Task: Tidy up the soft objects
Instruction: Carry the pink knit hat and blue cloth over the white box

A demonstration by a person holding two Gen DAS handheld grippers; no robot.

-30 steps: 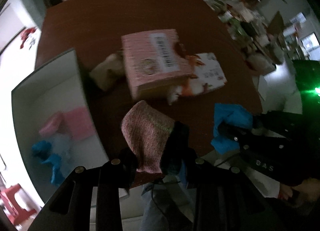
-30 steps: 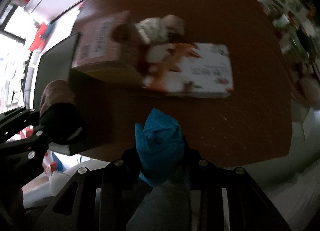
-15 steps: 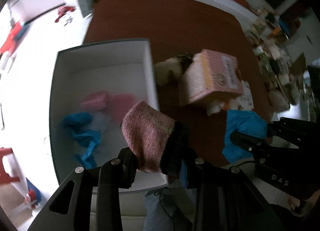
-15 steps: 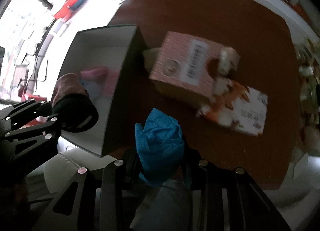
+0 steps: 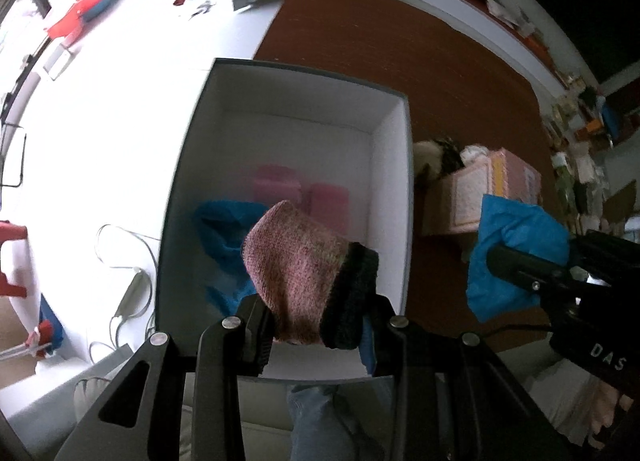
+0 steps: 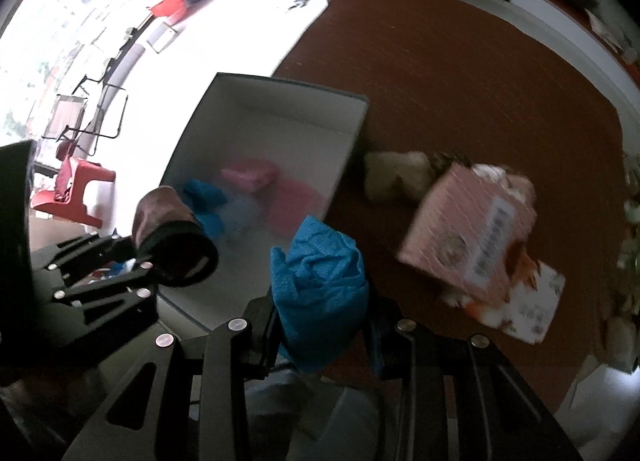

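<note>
My left gripper (image 5: 320,325) is shut on a pink knitted sock with a black cuff (image 5: 308,265) and holds it above the near end of an open white box (image 5: 406,197). The box holds blue cloth (image 5: 224,229) and pink soft pieces (image 5: 304,193). My right gripper (image 6: 324,325) is shut on a crumpled blue cloth (image 6: 320,285) over the table, right of the box's near corner (image 6: 348,153). The left gripper and sock (image 6: 168,229) show in the right wrist view, the right gripper and blue cloth (image 5: 516,245) in the left wrist view.
A pink carton (image 6: 468,237) lies on the brown table (image 6: 460,81) right of the box, over a white and orange packet (image 6: 524,305). A beige plush toy (image 6: 396,173) lies between carton and box. The box stands at the table's left edge, with white floor beyond.
Both grippers have swung left with their loads. The left gripper went from over the table beside the carton to above the white box; the right gripper now sits by the box's corner.
</note>
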